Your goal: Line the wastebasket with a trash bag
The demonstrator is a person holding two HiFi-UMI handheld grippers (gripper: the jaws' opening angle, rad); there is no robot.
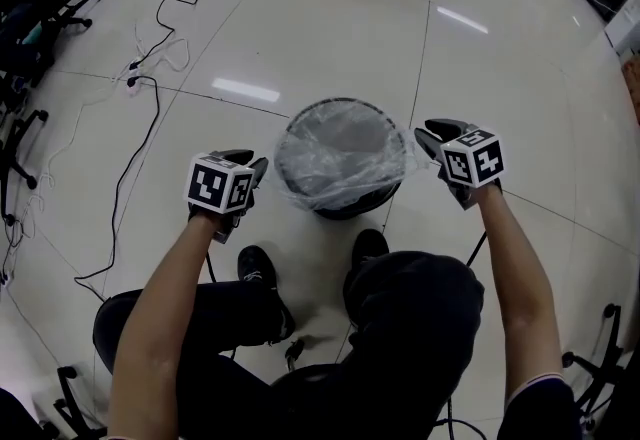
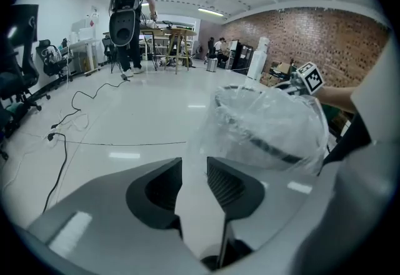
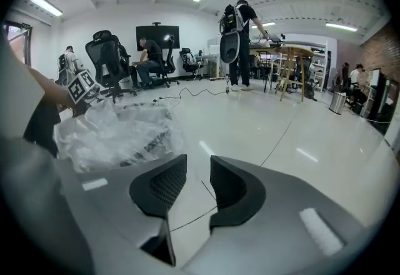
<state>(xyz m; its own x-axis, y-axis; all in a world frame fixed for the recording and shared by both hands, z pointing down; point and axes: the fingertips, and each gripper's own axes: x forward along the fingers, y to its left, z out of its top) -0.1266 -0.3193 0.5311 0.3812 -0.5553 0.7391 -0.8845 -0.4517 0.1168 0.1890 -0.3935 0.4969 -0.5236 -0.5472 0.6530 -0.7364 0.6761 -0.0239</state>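
The black wastebasket point(image 1: 352, 205) stands on the floor between my two grippers, with a clear trash bag point(image 1: 340, 156) spread over its mouth and folded down around the rim. My left gripper point(image 1: 257, 169) is just left of the basket, jaws open. In the left gripper view the bag point(image 2: 269, 122) bulges right in front of the left gripper point(image 2: 194, 170); a thin edge of film reaches toward the gap, and the pads do not press on it. My right gripper point(image 1: 429, 137) is at the basket's right rim, open; its gap point(image 3: 199, 174) shows only floor, with the bag point(image 3: 115, 131) off to the left.
Black and white cables point(image 1: 150, 113) run over the tiled floor at the left. Office chairs point(image 1: 18, 143) stand at the left edge. The person's shoes point(image 1: 258, 266) are just behind the basket. A person with a backpack point(image 2: 128, 14) stands by tables far off.
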